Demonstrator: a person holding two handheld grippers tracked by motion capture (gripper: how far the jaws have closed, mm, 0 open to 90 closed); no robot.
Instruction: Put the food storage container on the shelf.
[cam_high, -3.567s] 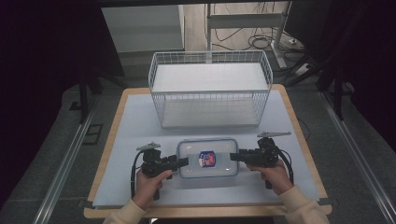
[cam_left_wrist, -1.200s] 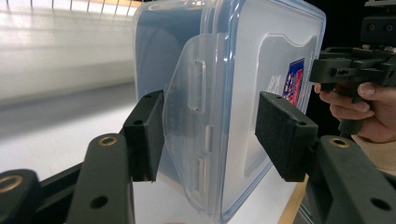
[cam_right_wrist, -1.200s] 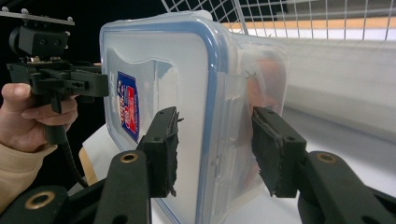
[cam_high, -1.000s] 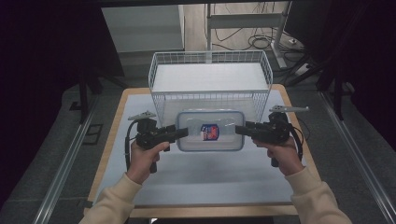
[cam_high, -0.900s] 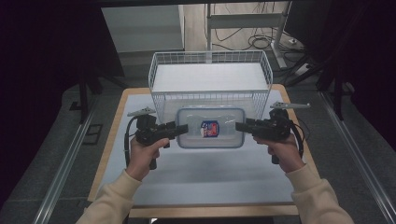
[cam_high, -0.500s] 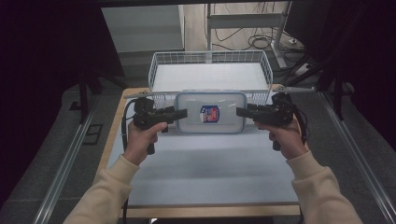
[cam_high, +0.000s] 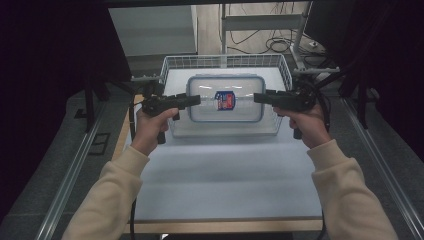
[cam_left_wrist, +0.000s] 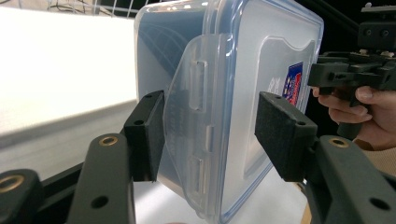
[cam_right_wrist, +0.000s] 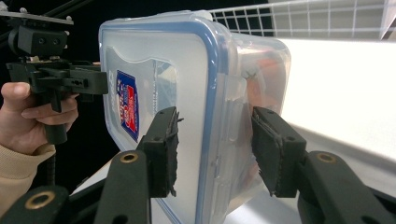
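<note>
One box (cam_high: 226, 99), clear with a blue-rimmed lid and one label (cam_high: 225, 100), hangs level above the one wire basket (cam_high: 225, 62). I carry it with two grippers: my left gripper (cam_high: 192, 99) clamps its left end, my right gripper (cam_high: 260, 97) its right end, each on a latch flap.

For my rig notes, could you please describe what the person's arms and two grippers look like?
Cream long sleeves cover both forearms. The left gripper and right gripper are black with pistol-style handles, black cables, brass-ringed jaw links and dark padded jaws.
</note>
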